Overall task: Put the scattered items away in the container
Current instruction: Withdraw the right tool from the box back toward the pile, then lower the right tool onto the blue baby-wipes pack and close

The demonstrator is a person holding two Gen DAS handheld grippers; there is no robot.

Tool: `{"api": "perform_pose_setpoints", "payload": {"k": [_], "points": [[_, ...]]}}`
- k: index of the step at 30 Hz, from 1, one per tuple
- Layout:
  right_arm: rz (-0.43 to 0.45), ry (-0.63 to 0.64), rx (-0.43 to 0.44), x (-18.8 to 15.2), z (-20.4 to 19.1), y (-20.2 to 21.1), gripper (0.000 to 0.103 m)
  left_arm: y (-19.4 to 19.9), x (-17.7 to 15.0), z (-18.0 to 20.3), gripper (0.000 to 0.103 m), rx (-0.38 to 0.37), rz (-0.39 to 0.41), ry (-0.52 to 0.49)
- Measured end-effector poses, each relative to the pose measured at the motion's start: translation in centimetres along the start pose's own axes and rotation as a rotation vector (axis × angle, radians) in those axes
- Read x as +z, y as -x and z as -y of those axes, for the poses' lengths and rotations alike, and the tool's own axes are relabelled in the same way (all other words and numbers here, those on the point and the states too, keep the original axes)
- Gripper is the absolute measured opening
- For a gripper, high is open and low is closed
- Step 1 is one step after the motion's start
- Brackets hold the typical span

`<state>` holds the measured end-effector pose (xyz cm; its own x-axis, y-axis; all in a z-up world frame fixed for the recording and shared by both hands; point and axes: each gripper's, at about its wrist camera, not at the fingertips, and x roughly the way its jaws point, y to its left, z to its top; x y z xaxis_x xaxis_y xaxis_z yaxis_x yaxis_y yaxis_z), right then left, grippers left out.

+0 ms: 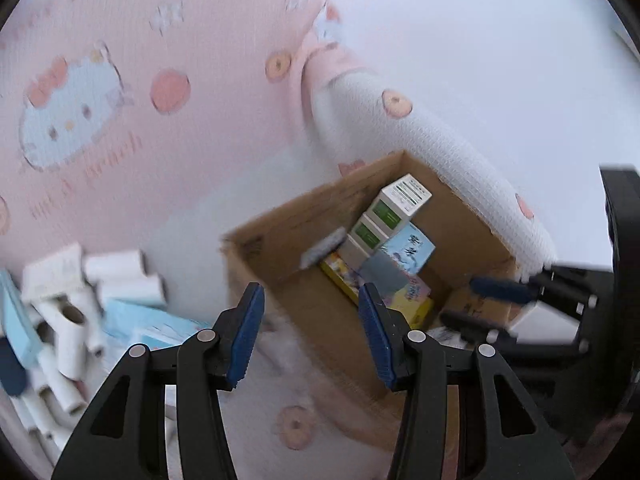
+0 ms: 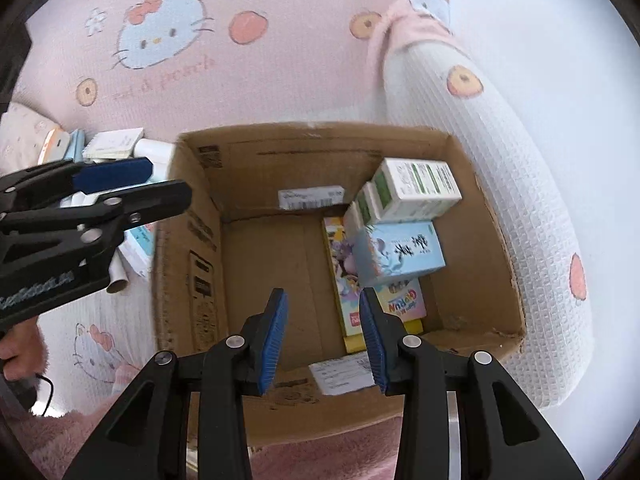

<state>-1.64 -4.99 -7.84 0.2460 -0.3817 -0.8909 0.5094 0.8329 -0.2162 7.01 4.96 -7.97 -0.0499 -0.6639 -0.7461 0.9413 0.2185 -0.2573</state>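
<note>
Both sets of jaws stand wide apart with nothing between them. The right gripper [image 2: 323, 336] hangs over the near rim of the cardboard box [image 2: 192, 216], looking down into it, while the left gripper [image 1: 311, 332] sits above the box's left wall, between the box and the pile still to be tidied. That pile lies on the pink patterned bedding [image 1: 120, 152] just left of the box: white paper rolls [image 1: 72, 336], a light blue flat pack [image 1: 132, 316] and a small white carton [image 1: 52, 272], heaped over one another. Inside the box, along its right side, are white and green cartons [image 2: 412, 188], a pale blue carton [image 2: 400, 252] and a colourful flat box [image 2: 348, 280] beneath them. The task looks partway done, and the step in hand is probably the left gripper's next pick from the pile. It would go best by choosing a roll or pack on top of the heap, closing across its narrow side, and lifting clear before swinging right. The box's left wall stands between pile and interior, so the load must pass above that edge. The left half of the box floor is bare and offers the most room; the white padded bolster [image 2: 512, 184] presses the far right wall, leaving little space there.
</note>
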Motion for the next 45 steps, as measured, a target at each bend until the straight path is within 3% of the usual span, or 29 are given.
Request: {"api": "perform_pose_setpoints", "payload": {"k": [4,8,11,16,20,26,37,45], "points": [[0.193,0.072,-0.059,-0.5,-2.9,1.9,0.034,2.2,-2.3,-2.6,0.053,0.042,0.045,0.028],[0.379,0.121,-0.005,-1.4,-6.3,4.1,0.037,3.1,-5.2,-7.1,0.054,0.06,0.021,0.136],[0.437,0.137,0.023,-2.0,-8.4,4.5,0.056,3.0,-7.2,-10.1,0.054,0.111,-0.017,0.189],[0.473,0.229,0.047,-2.8,-13.1,3.6,0.056,1.8,-9.1,-12.9,0.054,0.153,-0.066,0.224],[0.492,0.238,0.083,-3.5,-16.1,1.3,0.057,0.6,-10.3,-14.6,0.054,0.14,-0.1,0.262],[0.418,0.253,0.066,-4.0,-19.6,-3.2,0.058,-0.7,-11.2,-16.1,0.053,0.131,-0.118,0.281],[0.231,0.204,0.093,-3.6,-20.8,-10.6,0.059,-4.5,-10.7,-20.3,0.053,0.114,-0.162,0.351],[0.15,0.198,0.068,-3.4,-21.5,-13.6,0.059,-7.1,-9.2,-21.5,0.054,0.157,-0.191,0.294]]}}
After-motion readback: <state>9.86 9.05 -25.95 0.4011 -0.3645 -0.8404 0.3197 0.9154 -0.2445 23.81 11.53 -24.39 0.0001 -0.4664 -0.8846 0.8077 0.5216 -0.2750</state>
